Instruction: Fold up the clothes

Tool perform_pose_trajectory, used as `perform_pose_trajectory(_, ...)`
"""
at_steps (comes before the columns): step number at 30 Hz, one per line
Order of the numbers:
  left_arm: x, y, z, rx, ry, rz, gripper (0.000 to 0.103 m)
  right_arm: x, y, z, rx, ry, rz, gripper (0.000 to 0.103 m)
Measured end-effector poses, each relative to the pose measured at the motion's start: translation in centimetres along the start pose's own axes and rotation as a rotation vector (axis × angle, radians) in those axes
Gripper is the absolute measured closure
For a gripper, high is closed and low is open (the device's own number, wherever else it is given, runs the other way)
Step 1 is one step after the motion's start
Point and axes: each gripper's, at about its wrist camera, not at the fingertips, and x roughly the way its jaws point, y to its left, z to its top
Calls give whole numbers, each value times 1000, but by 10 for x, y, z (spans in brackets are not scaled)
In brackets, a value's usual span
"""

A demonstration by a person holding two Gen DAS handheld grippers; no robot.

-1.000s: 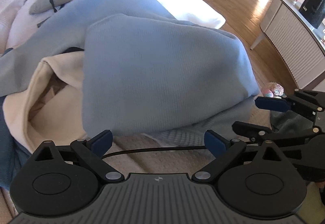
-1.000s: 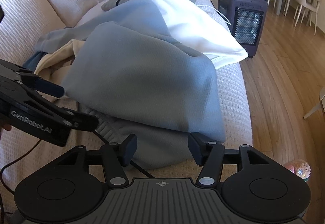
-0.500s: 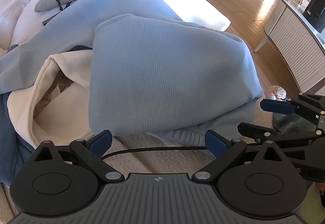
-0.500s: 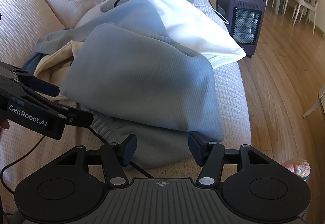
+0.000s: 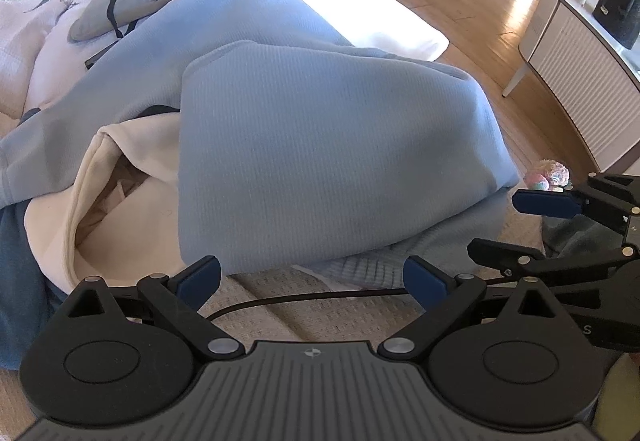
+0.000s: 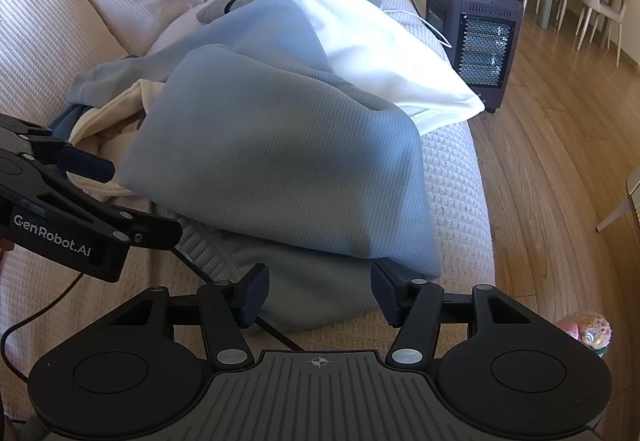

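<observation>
**Both claws poised at the near hem of the blue garment, no grip yet**

Position. The blue knit garment (image 5: 332, 145) lies folded over itself on the sofa (image 6: 452, 177), its upper layer doubled back over a lower layer that sticks out toward the cameras. The left claw (image 5: 312, 277) stands wide, nothing between its 2 blue pads, just in front of the near edge. The right claw (image 6: 320, 291) is also parted and empty; the lower layer of fabric lies between and just beyond its tips, but the pads do not press on it.

Judged method. Take the 2 near corners of the same layer, not the doubled edge, or the fold will drag both layers. Close only once cloth sits well inside the pads. Lift level, both sides together. Keep clear of the black cable (image 5: 304, 299) that crosses the cushion under the hem.

Materials.
- Blue garment: fine ribbed knit, soft, thick, rounded fold lines; likely to slump.
- Cream garment (image 5: 120, 177): smoother, open at one end, tucked under the blue on the left.
- White cloth (image 6: 384, 53): flat, crisp edge, behind.
- Sofa cover: waffle weave, beige; likely to grip fabric slightly.
</observation>
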Motion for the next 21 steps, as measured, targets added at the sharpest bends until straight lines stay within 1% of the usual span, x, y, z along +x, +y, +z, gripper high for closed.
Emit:
perform_pose_trajectory(5,-1,5,-1,-27,-2,0,5,0,0,0,-2,0,-1,45)
perform_pose_trajectory(9,-2,7,-1,-42,-8,-17,5,0,0,0,-2,1,-1,45)
perform_pose_trajectory(13,-3,6,0,-32,-25,-23,5,0,0,0,-2,1,0,45)
perform_pose_trajectory(19,-2,2,3,-18,-35,-12,5,1,3,-1,-13,9,12,45)
perform_pose_trajectory(21,-4,1,4,-18,-50,-8,5,1,4,-1,-19,13,20,45)
